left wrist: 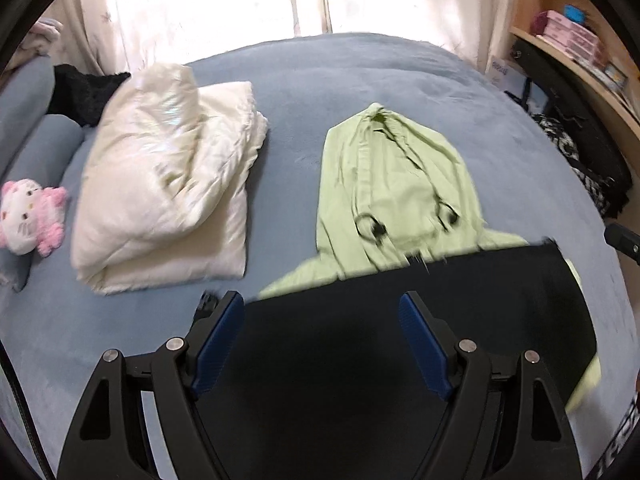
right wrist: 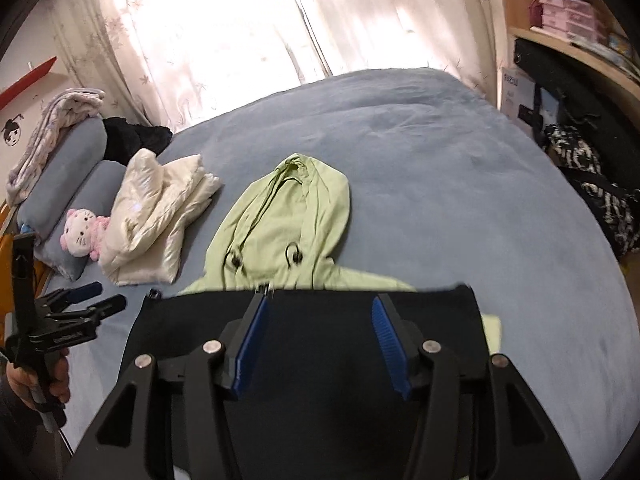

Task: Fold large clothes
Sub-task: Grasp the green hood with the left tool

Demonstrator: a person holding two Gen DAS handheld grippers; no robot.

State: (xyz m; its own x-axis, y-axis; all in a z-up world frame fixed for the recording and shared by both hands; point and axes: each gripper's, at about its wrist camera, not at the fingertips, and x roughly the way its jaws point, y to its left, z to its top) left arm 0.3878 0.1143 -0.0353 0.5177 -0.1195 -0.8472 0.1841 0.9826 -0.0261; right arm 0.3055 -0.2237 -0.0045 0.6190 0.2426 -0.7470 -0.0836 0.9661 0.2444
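Observation:
A light green hooded jacket [left wrist: 396, 184] lies on the blue bed, hood away from me; it also shows in the right wrist view [right wrist: 280, 224]. A folded black garment [left wrist: 400, 360] lies flat over the jacket's lower part, also in the right wrist view [right wrist: 320, 380]. My left gripper [left wrist: 322, 308] is open and empty above the black garment's left part. My right gripper [right wrist: 318, 312] is open and empty above its far edge. The left gripper also shows at the left of the right wrist view [right wrist: 94, 298], held in a hand.
A folded cream padded coat [left wrist: 168, 200] lies left of the jacket. A pink and white plush cat [left wrist: 28, 216] and blue pillows [right wrist: 76, 184] sit at the far left. A shelf with boxes [left wrist: 572, 36] and dark bags [right wrist: 592, 168] stand right of the bed [left wrist: 360, 80].

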